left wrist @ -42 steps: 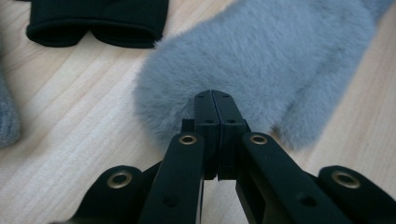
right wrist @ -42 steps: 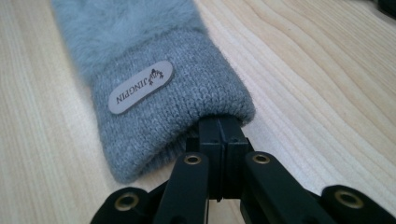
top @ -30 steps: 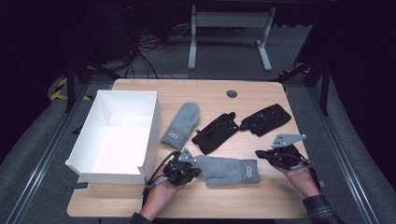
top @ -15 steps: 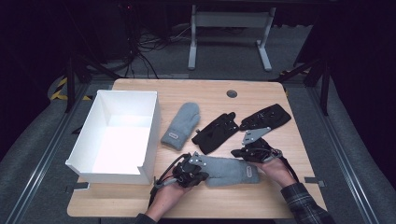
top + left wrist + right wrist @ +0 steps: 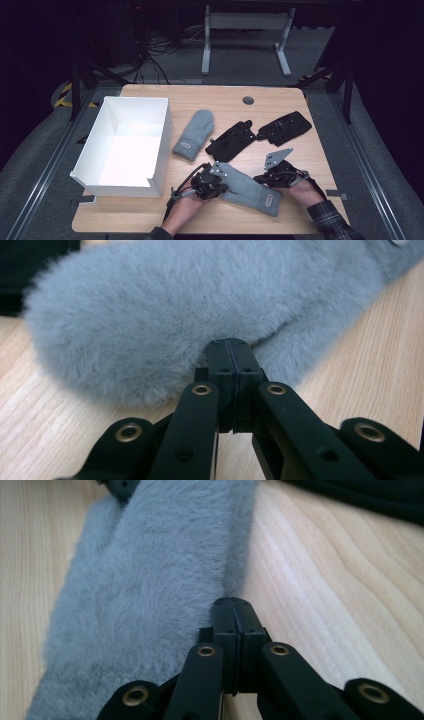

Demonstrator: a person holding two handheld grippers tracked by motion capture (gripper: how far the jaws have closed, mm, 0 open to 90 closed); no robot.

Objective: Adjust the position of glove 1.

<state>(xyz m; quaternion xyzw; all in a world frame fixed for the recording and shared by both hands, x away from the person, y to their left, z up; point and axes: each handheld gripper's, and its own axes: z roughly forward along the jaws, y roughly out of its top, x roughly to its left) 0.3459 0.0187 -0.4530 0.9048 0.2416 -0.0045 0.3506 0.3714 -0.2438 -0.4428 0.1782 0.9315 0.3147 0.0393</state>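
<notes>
— What does the high view give?
— A wooden bench (image 5: 150, 220). A white box (image 5: 125, 145) sits toward its left edge. A grey mitten (image 5: 194, 134) lies mid-bench, with two black gloves (image 5: 231, 141) (image 5: 283, 127) toward the right edge. A second grey mitten (image 5: 247, 189) lies near the front edge, between the left gripper (image 5: 216, 182) and the right gripper (image 5: 272, 177).
— And the left gripper view?
— Its jaws are pressed together, tips at the fluffy mitten's (image 5: 190, 315) rim; whether they pinch fur, I cannot tell.
— The right gripper view?
— Jaws closed too, tips touching the mitten's (image 5: 150, 595) edge beside bare wood. Again I cannot tell if fabric is caught.
</notes>
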